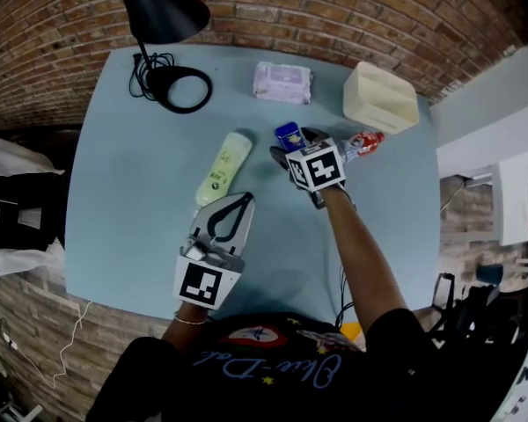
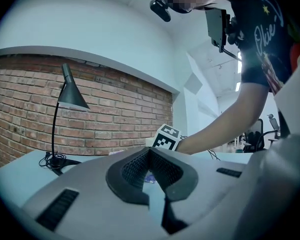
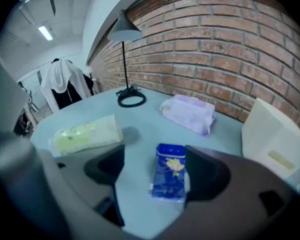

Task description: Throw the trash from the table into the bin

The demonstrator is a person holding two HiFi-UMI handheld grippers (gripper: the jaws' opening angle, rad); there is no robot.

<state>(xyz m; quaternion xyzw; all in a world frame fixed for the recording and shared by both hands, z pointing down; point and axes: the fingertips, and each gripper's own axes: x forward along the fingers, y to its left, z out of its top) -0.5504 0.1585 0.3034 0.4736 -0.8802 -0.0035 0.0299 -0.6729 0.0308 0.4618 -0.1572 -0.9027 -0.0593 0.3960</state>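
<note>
A small blue packet (image 3: 169, 171) lies flat on the pale blue table (image 1: 141, 192), between the jaws of my right gripper (image 3: 155, 160). The jaws stand wide apart; the right one is close beside the packet and the left one is well clear of it. In the head view that gripper (image 1: 295, 145) reaches down over the blue packet (image 1: 288, 134) at mid-table. A red and white wrapper (image 1: 363, 142) lies just right of it. My left gripper (image 1: 245, 199) hovers nearer the front edge, shut with nothing between its jaws (image 2: 150, 153).
A long green-yellow packet (image 1: 224, 167) lies left of the blue one. A purple packet (image 1: 282, 83) and a cream box (image 1: 380, 98) sit at the back. A black lamp (image 1: 180, 88) with its cable stands at the back left, before a brick wall.
</note>
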